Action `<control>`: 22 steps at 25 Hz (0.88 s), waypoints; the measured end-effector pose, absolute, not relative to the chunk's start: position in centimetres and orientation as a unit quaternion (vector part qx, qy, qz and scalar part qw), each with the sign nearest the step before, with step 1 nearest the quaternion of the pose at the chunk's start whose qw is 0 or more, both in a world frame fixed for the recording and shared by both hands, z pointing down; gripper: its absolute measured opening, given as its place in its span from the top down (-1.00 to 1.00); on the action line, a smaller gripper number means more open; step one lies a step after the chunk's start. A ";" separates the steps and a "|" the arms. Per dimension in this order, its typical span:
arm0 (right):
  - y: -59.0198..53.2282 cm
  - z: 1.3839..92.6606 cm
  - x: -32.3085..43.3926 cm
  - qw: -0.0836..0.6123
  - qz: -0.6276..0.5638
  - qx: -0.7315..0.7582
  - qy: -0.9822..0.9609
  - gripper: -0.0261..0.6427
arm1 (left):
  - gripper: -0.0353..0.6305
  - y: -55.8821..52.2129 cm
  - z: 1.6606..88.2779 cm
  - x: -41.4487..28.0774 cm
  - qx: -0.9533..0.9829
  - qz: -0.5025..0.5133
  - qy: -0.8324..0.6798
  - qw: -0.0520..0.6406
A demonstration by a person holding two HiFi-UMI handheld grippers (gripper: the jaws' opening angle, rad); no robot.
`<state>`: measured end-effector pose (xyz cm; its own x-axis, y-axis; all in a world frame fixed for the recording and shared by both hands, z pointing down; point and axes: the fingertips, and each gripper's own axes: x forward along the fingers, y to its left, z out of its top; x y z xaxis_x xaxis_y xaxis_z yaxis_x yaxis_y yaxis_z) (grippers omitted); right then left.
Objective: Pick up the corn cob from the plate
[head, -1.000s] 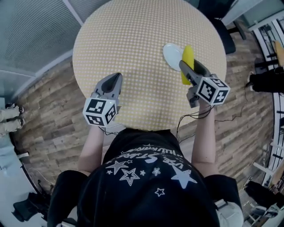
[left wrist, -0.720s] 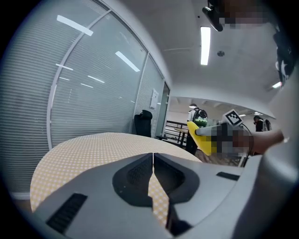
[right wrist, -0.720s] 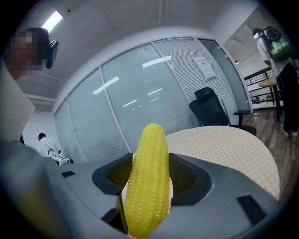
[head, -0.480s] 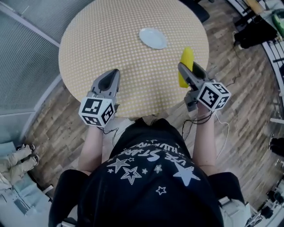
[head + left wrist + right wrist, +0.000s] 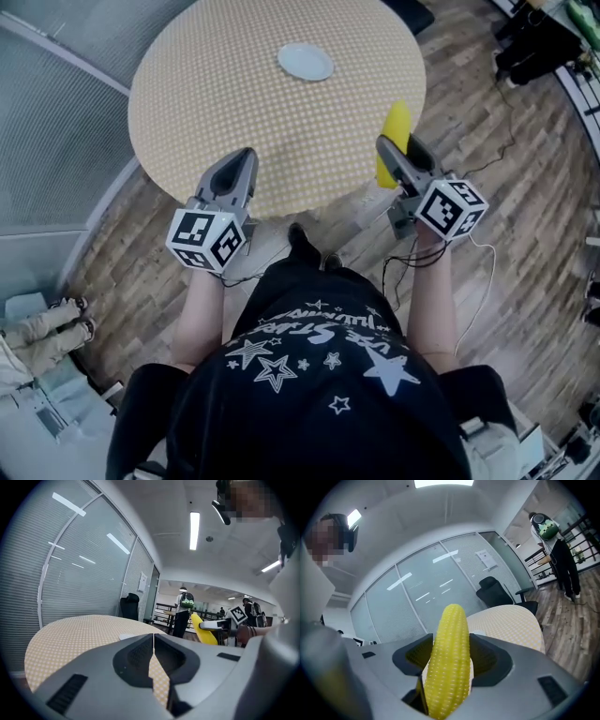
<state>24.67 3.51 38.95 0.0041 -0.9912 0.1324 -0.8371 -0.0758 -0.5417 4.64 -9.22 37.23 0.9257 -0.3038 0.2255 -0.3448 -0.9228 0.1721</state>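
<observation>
Further back from the round table with its yellow-and-white dotted cloth (image 5: 206,103) than a second ago, with a strip of wooden plank floor (image 5: 525,234) now showing between its near rim and the black T-shirt with white stars (image 5: 319,375). Back then, holding the long yellow corn cob (image 5: 395,141) right over the edge of the small white round plate (image 5: 306,62). Now carrying it well apart from that plate, which lies on the far part of the table. Clamping the cob in the right gripper (image 5: 397,157), jaws pressed against its two sides around the lower half. Tip sticking out past the jaws and pointing away from the body, clear of the cloth, seen from the head view over the table's near right rim. Keeping the left gripper (image 5: 242,161) closed tip to tip on nothing, only a thin seam between the jaws, as before. Hovering now at the table's near rim rather than well over the cloth. Both forearms stretched forward from the body, roughly level and well apart. Noses aimed at the table, with the left marker cube (image 5: 208,239) and the right marker cube (image 5: 451,208) nearest the body.
</observation>
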 end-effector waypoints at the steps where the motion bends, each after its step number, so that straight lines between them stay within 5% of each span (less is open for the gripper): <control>1: 4.2 39.3 24.2 0.161 -0.252 -0.685 0.665 0.17 | 0.85 -8.2 37.3 4.3 0.974 0.101 -0.170 0.107; 22: 9.6 38.0 13.8 0.183 -0.237 -0.678 0.671 0.17 | 0.85 -1.7 36.1 -3.8 0.980 0.087 -0.139 0.112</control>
<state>13.81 9.59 37.97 -0.0136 -0.9971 0.0750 -0.8234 -0.0314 -0.5666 -3.76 -1.66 36.06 0.9462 -0.2529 0.2016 -0.2919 -0.9363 0.1951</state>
